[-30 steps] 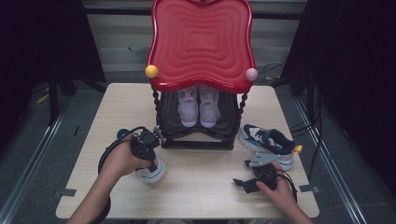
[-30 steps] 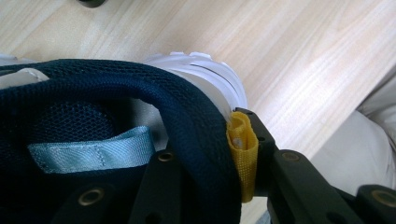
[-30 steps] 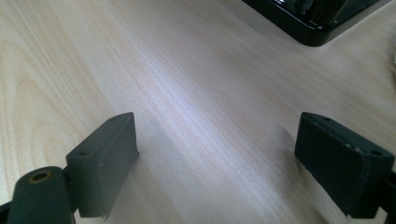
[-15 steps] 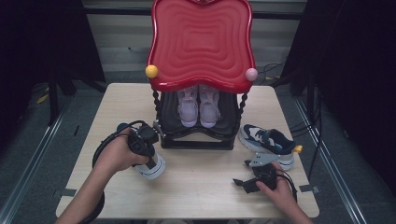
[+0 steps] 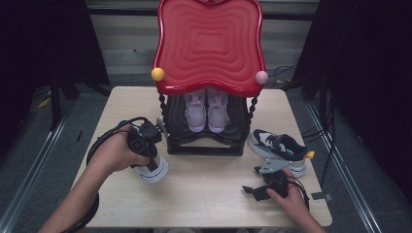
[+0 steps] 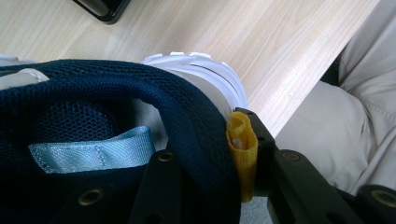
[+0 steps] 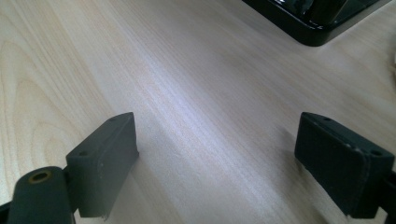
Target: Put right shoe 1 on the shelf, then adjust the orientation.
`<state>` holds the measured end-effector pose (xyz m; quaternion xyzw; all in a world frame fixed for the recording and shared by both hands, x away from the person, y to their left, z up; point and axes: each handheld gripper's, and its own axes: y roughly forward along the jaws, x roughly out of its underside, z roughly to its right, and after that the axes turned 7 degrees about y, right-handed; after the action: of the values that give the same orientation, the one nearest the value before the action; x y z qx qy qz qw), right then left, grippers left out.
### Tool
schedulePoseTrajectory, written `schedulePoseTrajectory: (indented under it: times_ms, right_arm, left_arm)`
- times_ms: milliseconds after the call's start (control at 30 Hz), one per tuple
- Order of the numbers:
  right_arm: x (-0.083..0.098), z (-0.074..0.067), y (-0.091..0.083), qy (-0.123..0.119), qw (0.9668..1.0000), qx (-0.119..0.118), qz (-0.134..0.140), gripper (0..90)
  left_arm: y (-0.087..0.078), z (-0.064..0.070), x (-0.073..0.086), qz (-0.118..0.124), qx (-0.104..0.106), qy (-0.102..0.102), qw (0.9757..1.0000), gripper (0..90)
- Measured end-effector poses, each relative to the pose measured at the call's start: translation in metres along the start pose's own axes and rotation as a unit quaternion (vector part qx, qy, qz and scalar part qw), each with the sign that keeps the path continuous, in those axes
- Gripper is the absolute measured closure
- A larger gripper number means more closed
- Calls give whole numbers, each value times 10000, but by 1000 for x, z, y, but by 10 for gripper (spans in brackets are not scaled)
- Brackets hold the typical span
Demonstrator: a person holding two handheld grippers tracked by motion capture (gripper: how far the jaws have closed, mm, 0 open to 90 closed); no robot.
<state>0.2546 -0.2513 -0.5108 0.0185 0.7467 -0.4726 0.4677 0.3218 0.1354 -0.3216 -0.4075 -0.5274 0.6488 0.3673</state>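
The left gripper [image 6: 210, 186] pinches the heel of a navy shoe [image 5: 151, 170] at lower left. The grip is small, so the shoe could slip and drop onto the bench [image 5: 209, 194]. The right gripper [image 7: 229, 163] is open and holds nothing.

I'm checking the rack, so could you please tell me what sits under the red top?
Under the red top, a pair of pale pink sneakers stands on the black rack's shelf, toes forward. Their heels are covered.

Rack [image 5: 204, 145] stands mid-table [image 5: 204, 194], sneaker [image 5: 277, 145] right.
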Motion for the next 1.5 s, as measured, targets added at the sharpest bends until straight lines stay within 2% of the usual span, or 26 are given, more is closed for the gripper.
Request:
schedulePoseTrajectory:
  times_ms: [100, 167, 333, 500, 567, 633, 1000, 1033, 1067, 1200, 1500]
  right_arm:
    - [0, 0, 0, 5, 10000, 0, -1, 124]
    - [0, 0, 0, 6, 10000, 2, -1, 124]
    - [0, 0, 0, -2, 10000, 12, 4, 124]
    - [0, 0, 0, -12, 10000, 4, -9, 123]
    - [0, 0, 0, -12, 10000, 5, -8, 123]
    - [0, 0, 0, -12, 10000, 5, -9, 123]
    - [0, 0, 0, -13, 10000, 7, -8, 123]
    - [0, 0, 0, -14, 10000, 6, -9, 123]
    - [0, 0, 0, -13, 10000, 6, -8, 124]
    - [0, 0, 0, -13, 10000, 7, -8, 123]
    - [0, 0, 0, -3, 10000, -10, -35, 124]
  left_arm:
    - [-7, 0, -2, -23, -9, 44, 10000, 729]
    - [-11, 1, -3, 21, 2, 0, 10000, 730]
    - [-21, 2, -8, -5, 70, 88, 9999, 729]
    - [-33, 0, -12, -71, 12, 199, 9998, 729]
    - [-37, 0, -13, -32, 6, 167, 9999, 728]
    - [-43, 0, -15, -113, 14, 227, 9997, 728]
    - [-70, 4, -21, -142, -96, 273, 9995, 727]
    - [-73, 5, -21, -86, -112, 257, 9996, 727]
    - [-76, 4, -21, -133, -104, 330, 9993, 727]
    - [-86, 4, -21, -38, -139, 252, 9996, 725]
    - [-108, 5, -25, -101, -245, 408, 9988, 725]
